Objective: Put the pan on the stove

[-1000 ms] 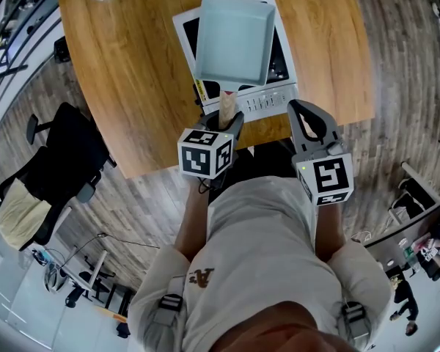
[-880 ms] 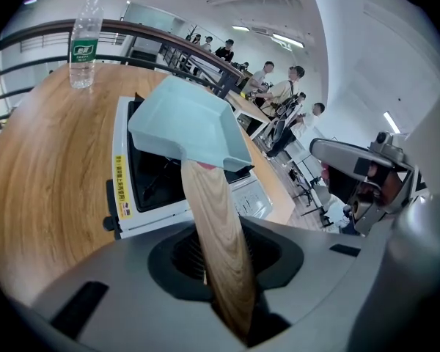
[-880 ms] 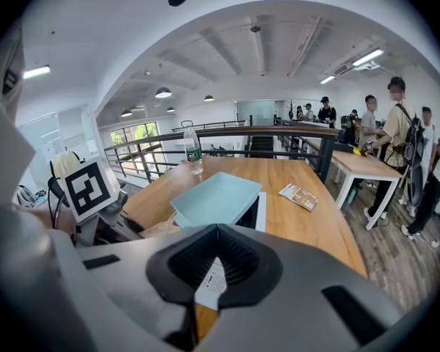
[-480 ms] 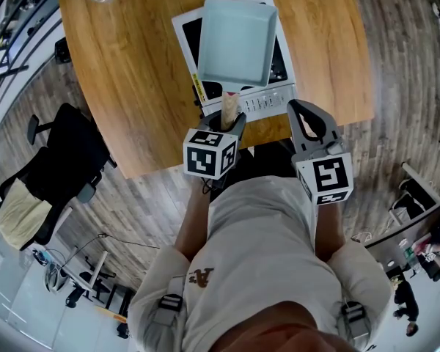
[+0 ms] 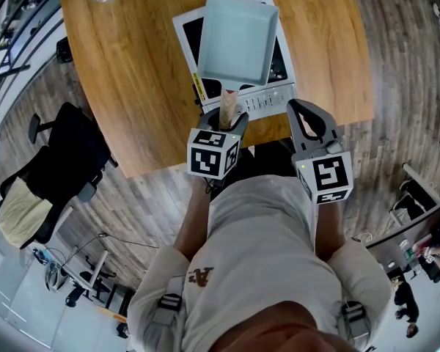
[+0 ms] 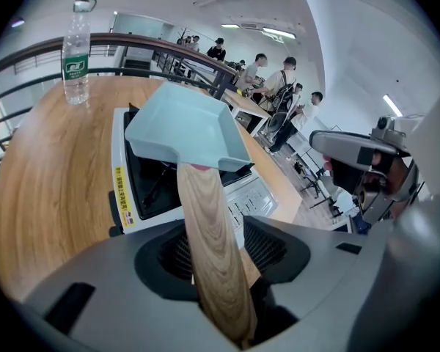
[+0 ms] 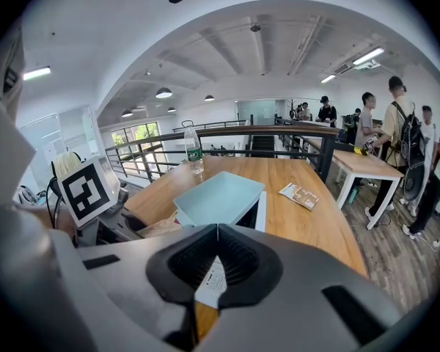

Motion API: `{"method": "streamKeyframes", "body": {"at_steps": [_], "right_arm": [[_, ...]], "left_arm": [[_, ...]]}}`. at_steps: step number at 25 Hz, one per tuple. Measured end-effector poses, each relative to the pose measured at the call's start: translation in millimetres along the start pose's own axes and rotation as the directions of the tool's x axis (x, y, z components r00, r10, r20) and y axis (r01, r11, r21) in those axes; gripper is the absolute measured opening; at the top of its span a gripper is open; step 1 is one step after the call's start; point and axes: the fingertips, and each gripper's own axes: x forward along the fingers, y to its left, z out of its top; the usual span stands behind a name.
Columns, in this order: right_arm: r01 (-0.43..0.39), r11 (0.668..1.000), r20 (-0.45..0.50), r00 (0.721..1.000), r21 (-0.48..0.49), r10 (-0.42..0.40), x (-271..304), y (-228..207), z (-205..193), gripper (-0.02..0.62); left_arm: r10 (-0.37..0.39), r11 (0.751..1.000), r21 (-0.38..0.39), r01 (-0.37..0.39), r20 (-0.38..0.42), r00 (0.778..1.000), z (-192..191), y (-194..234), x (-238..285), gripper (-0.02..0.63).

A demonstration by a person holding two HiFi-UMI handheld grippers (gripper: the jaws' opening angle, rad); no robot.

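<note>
Now, pan [image 5: 235, 39] on the stove [image 5: 271, 100], handle [image 6: 209, 233] loose between just-opening jaws of left gripper [image 6: 218, 251]; right gripper [image 7: 217, 229] closed.

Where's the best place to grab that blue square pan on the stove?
Grab the wooden handle, coming from the near side, where it sticks out past the front edge of the stove. It is long and slim, probably easy to pinch from both sides. The square body of the pan looks too wide, and its walls slope.
</note>
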Motion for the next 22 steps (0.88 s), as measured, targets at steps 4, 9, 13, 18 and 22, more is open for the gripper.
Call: {"method": "streamKeyframes", "body": {"at_steps": [4, 9, 13, 18, 22], "right_arm": [[-0.008, 1.0, -0.004, 1.0, -0.003, 0.008, 1.5, 2.5, -1.0, 0.021], [-0.015, 1.0, -0.003, 1.0, -0.006, 0.015, 1.0, 4.3, -0.4, 0.021], [-0.018, 1.0, -0.004, 1.0, -0.007, 0.018, 0.7, 5.1, -0.9, 0.021], [-0.025, 1.0, -0.008, 1.0, -0.016, 0.025, -0.8, 7.9, -0.9, 0.021], [-0.025, 1.0, 0.006, 1.0, -0.017, 0.025, -2.3, 10.7, 5.1, 0.021]], "left_arm": [[0.034, 0.999, 0.029, -0.035, 0.019, 0.999, 3.5, 2.6, -2.6, 0.251], [0.06, 0.997, 0.037, -0.06, 0.011, 0.998, 1.1, 5.5, -5.3, 0.273], [0.079, 0.996, 0.05, -0.08, 0.017, 0.997, 2.1, 6.6, -9.2, 0.274], [0.099, 0.993, 0.063, -0.101, 0.033, 0.994, 5.6, 7.3, -17.1, 0.275], [0.112, 0.99, 0.076, -0.116, 0.054, 0.992, 10.7, 8.1, -26.5, 0.275]]}}
